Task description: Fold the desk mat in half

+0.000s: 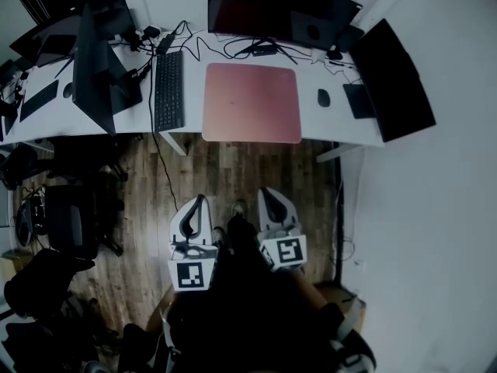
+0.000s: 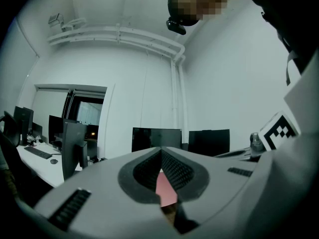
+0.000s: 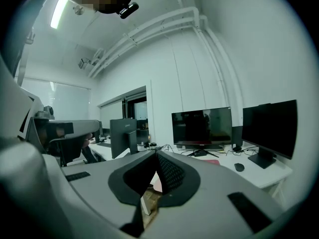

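The pink desk mat lies flat and unfolded on the tabletop, beside the keyboard. The left claw and right claw are closed, empty and well short of it, so folding is probably not yet begun.

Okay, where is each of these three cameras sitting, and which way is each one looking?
Head view: on the person's head, facing steeply down at the white desk and pink desk mat; left gripper, right gripper show below.
Left gripper view: on that gripper, facing level along its shut jaws toward the monitors.
Right gripper view: on that gripper, facing along its shut jaws toward the desk.
All three show the desk mat.
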A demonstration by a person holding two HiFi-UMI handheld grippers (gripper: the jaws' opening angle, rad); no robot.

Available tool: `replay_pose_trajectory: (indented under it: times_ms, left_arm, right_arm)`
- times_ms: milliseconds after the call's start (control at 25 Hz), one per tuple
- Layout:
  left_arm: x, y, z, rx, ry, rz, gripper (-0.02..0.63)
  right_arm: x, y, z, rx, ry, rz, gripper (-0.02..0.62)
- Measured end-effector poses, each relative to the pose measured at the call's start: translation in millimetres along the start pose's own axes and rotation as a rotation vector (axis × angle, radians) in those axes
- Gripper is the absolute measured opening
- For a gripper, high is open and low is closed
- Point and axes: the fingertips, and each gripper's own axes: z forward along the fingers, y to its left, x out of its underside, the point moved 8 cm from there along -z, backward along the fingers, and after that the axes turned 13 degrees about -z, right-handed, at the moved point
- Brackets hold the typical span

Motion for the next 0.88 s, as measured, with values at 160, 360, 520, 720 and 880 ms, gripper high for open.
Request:
replay_pose_trajectory:
  times_ms: [160, 360, 520, 720, 880]
  left_arm:
    - [-4.0, 1.1, 37.5, -0.055, -0.006, -0.01, 0.002]
    - [-7.6, 6.8, 79.2, -0.104, 0.005, -0.011, 0.002]
    - [-11.8, 18.7, 95.3, -0.16, -0.001, -0.019, 0.002]
    - [-20.7, 39.2, 115.6, -0.177, -0.002, -0.014, 0.002]
    - [-28.5, 67.7, 132.5, -0.149, -0.01, -0.007, 0.002]
  right_arm:
    - [-1.3, -27.0, 39.4, -0.061, 0.006, -0.018, 0.008]
    - [7.0, -53.9, 86.2, -0.14, 0.022, -0.055, 0.008]
    - [11.1, -58.6, 114.3, -0.181, 0.013, -0.069, 0.008]
    - [10.8, -56.3, 144.6, -0.202, 0.04, -0.069, 0.008]
    - [9.3, -43.1, 172.6, -0.184, 0.055, -0.087, 0.008]
